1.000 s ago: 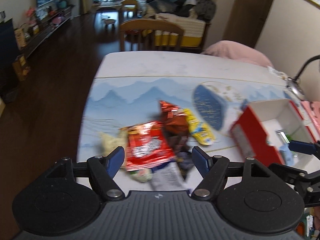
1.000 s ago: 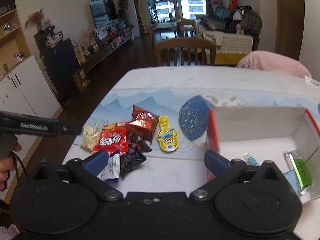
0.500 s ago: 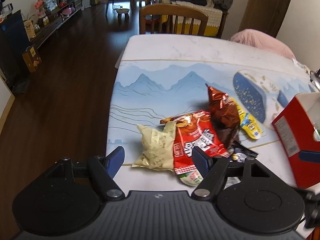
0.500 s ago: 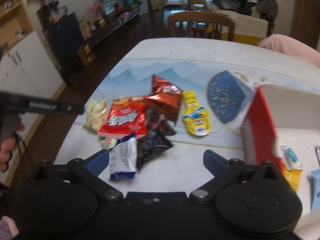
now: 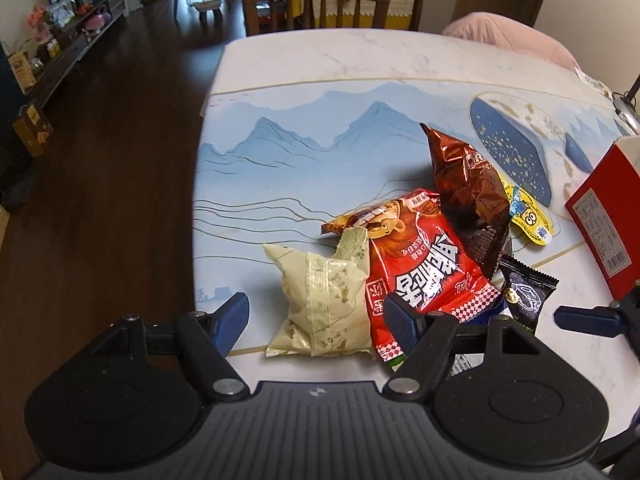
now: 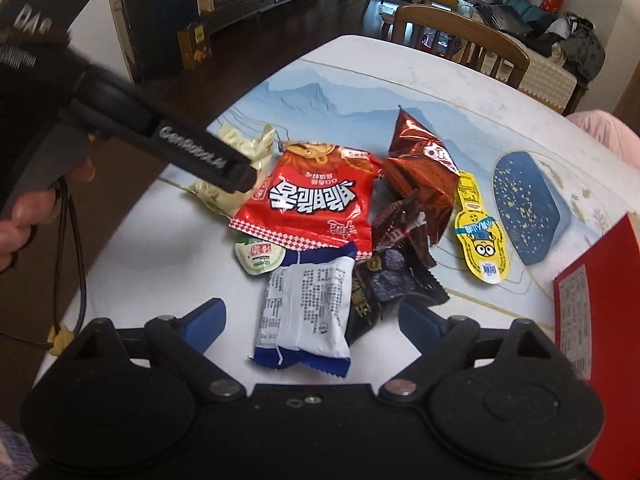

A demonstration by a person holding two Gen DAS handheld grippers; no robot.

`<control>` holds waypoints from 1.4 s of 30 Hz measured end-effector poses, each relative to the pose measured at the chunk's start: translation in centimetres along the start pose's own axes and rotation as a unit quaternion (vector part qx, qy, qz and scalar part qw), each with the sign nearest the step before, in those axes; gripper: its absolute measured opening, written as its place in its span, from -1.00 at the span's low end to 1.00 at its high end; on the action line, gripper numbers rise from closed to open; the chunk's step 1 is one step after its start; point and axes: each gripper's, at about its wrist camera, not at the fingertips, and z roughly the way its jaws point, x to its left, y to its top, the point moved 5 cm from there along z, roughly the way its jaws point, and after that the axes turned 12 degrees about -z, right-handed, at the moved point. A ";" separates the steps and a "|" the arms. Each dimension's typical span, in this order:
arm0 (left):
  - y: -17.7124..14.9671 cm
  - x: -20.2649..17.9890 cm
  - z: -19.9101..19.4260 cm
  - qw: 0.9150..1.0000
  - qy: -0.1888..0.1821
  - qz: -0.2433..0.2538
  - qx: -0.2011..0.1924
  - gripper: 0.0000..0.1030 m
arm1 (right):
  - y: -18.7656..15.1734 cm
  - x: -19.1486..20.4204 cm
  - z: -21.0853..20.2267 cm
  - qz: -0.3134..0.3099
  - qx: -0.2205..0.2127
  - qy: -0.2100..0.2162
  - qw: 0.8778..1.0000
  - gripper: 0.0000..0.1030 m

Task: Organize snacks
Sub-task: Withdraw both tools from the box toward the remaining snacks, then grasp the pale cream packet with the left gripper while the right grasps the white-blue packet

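A heap of snack packets lies near the front edge of the counter (image 5: 304, 80), whose top is printed with blue mountains. The left claw (image 5: 316, 318) hangs over the near end of the heap with its jaws wide apart and nothing gripped. A pale cream packet (image 5: 320, 300) lies between its blue fingers (image 5: 232, 316), and the pads do not press on it. The right-hand finger sits over the lower edge of a red packet (image 5: 424, 264) that overlaps the cream one.

A crinkled brown foil packet (image 5: 468, 188) stands propped against the far side of the red packet. A yellow flat packet (image 6: 480, 232) lies just to the right of it, apart from the heap. A black packet (image 6: 396, 280) rests beside the red one on its near right.

The right claw (image 6: 312, 322) is also open and holds nothing. Its jaws have just been closing a little. A white packet with blue ends (image 6: 306, 312) lies lengthwise between its fingers, untouched by either pad. A small round green-and-white cup (image 6: 260, 254) peeks out from under the red packet on the left.

A red box (image 6: 592, 320) stands at the right edge of the counter, well clear of the heap. In the right wrist view a hand (image 6: 24, 216) grips the handle of the left tool. A wooden chair (image 5: 316, 0) stands at the far side of the counter.
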 end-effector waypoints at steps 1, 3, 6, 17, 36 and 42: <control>0.1 0.0 0.3 1.000 -0.002 -0.001 0.004 0.44 | 0.1 0.1 0.2 -0.003 0.001 -0.004 1.000 0.76; 0.3 -0.1 0.6 1.000 -0.006 0.000 0.007 0.44 | 0.3 0.2 0.5 -0.007 0.002 -0.015 1.000 0.72; 0.5 -0.1 1.2 1.000 -0.011 0.003 0.013 0.43 | 0.6 0.3 1.0 -0.017 0.010 -0.030 0.999 0.68; 1.2 -0.1 2.3 0.999 -0.027 -0.010 0.031 0.40 | 1.6 2.1 1.7 -0.106 0.039 -0.021 0.993 -0.01; 1.0 0.9 1.6 0.999 -0.017 -0.045 0.020 -0.36 | 2.0 0.0 -0.2 -0.080 0.008 -0.030 0.996 -1.00; 0.9 1.4 0.5 0.998 -0.022 -0.059 0.015 -0.37 | 1.1 -1.2 -1.8 -0.026 0.009 0.010 1.000 -0.69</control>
